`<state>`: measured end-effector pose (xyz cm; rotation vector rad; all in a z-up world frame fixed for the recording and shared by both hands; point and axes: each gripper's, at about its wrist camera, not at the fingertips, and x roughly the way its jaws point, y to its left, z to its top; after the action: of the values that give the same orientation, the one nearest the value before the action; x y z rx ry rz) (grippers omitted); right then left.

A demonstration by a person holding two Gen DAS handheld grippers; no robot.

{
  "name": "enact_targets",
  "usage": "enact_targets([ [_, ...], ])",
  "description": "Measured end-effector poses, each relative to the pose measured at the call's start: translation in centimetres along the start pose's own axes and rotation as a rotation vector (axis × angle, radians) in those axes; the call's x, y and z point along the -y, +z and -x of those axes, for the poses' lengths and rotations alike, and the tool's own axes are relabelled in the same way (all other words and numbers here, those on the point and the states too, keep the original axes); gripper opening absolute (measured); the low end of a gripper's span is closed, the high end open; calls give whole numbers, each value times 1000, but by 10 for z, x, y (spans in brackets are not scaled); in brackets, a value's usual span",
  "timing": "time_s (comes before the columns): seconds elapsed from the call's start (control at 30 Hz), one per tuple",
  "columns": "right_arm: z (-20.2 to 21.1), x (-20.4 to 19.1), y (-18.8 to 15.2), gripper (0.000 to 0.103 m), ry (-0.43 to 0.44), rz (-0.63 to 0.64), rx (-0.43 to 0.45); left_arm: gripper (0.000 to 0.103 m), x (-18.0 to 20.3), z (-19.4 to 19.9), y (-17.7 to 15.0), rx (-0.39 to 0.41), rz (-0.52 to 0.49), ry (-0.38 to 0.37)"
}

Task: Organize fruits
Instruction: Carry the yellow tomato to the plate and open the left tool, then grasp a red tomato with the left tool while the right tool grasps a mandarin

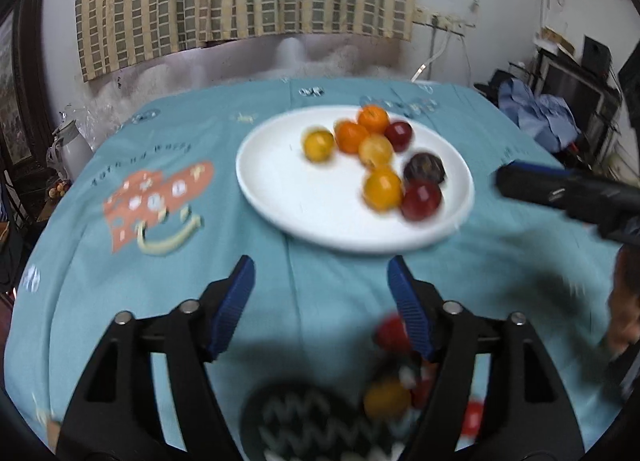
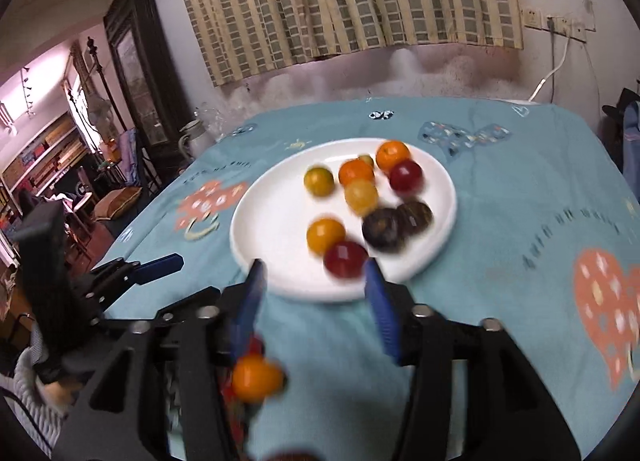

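Both our jaws stand released over the blue tabletop, nothing between them.

We see the round white ceramic plate [image 1: 280, 197] toward the far edge of the tabletop's pale blue printed cloth [image 1: 80, 261], carrying small round fruits: orange ones [image 1: 373, 119], yellow ones [image 1: 382, 188], dark red ones [image 1: 421, 200] and dark purple ones [image 2: 383, 235]; being round, they show no long axis. Our left gripper [image 1: 320, 273] and right gripper [image 2: 316, 273] hover near the plate's near rim. A dark zigzag-patterned bowl [image 1: 304, 417] sits by the near edge, with blurred yellow fruit [image 1: 386, 399] beside it. The cloth's lettering is too blurred to read.
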<state>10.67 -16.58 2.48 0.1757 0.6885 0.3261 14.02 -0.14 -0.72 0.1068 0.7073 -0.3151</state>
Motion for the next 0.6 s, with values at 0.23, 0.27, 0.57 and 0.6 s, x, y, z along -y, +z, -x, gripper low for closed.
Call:
enact_targets([
  [0.23,33,27,-46,62,15,-99,17,77,24,0,-20,-25,-49,29],
  [0.27,33,29,-45,62,17,-107,21,77,25,-2,-20,-31,-48,30],
  [0.57,30,26,-44,62,21,-99,3,80,15,-26,-17,-106,-9,-47],
  [0.6,31,27,-43,62,17,-100,8,80,10,-25,-18,-104,1,-46],
])
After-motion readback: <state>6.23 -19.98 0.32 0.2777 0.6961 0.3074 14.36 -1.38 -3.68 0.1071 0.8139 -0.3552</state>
